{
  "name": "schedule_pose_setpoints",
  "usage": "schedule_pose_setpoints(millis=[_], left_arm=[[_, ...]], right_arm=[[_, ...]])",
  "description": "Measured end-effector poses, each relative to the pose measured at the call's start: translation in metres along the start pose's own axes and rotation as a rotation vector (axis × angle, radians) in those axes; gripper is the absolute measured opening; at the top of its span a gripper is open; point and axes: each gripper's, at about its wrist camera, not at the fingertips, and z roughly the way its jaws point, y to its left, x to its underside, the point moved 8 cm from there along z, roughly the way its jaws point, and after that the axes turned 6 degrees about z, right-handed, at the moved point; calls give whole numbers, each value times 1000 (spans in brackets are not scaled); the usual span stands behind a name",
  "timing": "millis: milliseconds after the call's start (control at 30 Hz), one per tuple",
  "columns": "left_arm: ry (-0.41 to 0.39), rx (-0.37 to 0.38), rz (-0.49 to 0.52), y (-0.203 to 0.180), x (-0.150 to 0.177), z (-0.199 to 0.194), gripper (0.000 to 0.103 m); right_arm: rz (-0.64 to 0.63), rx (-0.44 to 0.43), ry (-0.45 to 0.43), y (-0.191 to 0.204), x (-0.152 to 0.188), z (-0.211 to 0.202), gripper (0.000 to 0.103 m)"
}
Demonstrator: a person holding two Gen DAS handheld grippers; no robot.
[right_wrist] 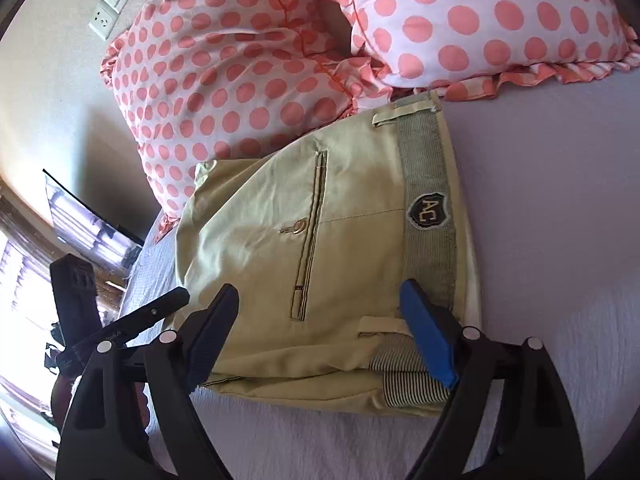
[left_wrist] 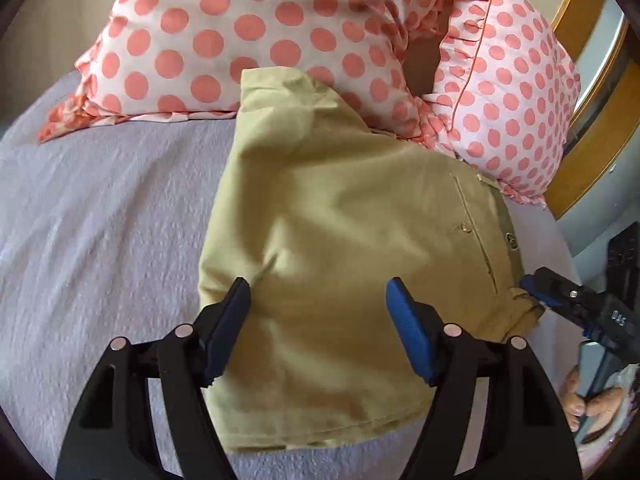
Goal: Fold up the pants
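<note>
Khaki pants [left_wrist: 340, 240] lie folded into a compact stack on a lilac bed sheet [left_wrist: 100, 220]. In the right wrist view the pants [right_wrist: 320, 240] show a back pocket, a striped waistband and an AC badge [right_wrist: 430, 209]. My left gripper [left_wrist: 318, 292] is open and empty, just above the stack's near edge. My right gripper [right_wrist: 320, 300] is open and empty over the waistband end. It also shows in the left wrist view [left_wrist: 560, 296] at the stack's right edge. The left gripper also shows at the left of the right wrist view [right_wrist: 148, 316].
Two white pillows with coral polka dots [left_wrist: 224, 40] [left_wrist: 504, 92] lean at the head of the bed, touching the far end of the pants. A wooden frame [left_wrist: 592, 136] stands at the right. A wall socket [right_wrist: 108, 12] is on the wall.
</note>
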Motion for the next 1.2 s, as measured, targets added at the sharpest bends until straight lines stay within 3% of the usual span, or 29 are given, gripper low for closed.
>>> schedule_pose_setpoints(millis=[33,67,133,200,400,533,800,1200], left_arm=[[-9,-11,10,-4,5,-8,73],[-19,-32,22,-6,14,-17,76],[-23,-122,65,-9,37,-36,94],[-45,-207,115,-13,62,-52,96],[-32,-294,157,-16,125,-63,96],[-63,-297,119,-12,142,-70,101],[-151,-307,112,-11,149,-75,101],[-155,-308,115,-11,149,-75,101]], right_arm=[[-50,39,-34,5,8,-14,87],[-100,78,-68,8,20,-28,98],[-198,144,-120,17,50,-44,102],[-288,186,-137,24,80,-48,102],[-335,287,-136,19,130,-34,102],[-320,332,-151,14,139,-31,102],[-291,353,-246,14,144,-35,102],[-290,353,-245,13,143,-35,102]])
